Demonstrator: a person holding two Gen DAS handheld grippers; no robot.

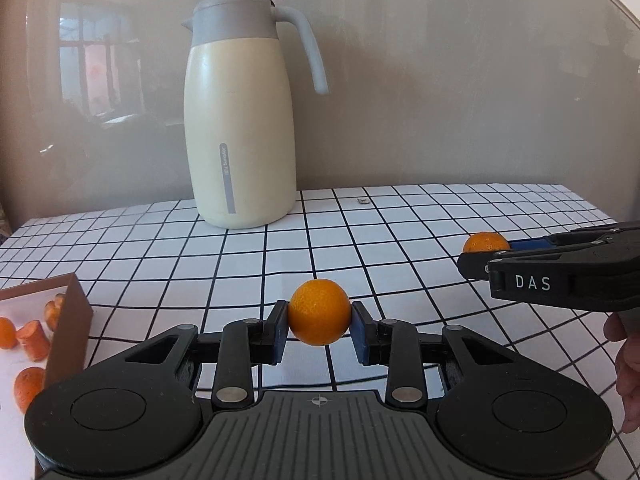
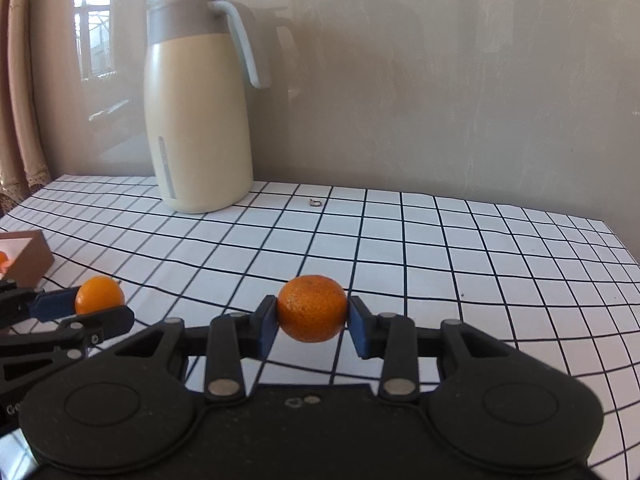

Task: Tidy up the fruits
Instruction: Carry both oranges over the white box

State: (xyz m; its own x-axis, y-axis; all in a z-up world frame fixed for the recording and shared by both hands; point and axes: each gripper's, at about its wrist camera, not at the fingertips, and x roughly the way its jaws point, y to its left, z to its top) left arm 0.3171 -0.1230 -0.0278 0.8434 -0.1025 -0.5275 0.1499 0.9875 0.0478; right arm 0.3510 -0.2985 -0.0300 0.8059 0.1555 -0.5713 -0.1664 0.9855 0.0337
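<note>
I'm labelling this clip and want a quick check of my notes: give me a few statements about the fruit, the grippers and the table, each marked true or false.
1. The left gripper is shut on a mandarin. True.
2. The right gripper is empty. False: its pads clamp a second mandarin.
3. The cream thermos jug lies on its side. False: it stands upright on the checked tablecloth.
4. The brown box at the left already holds orange fruit. True.
5. Both held mandarins rest on the cloth. False: both look lifted clear of it.
</note>
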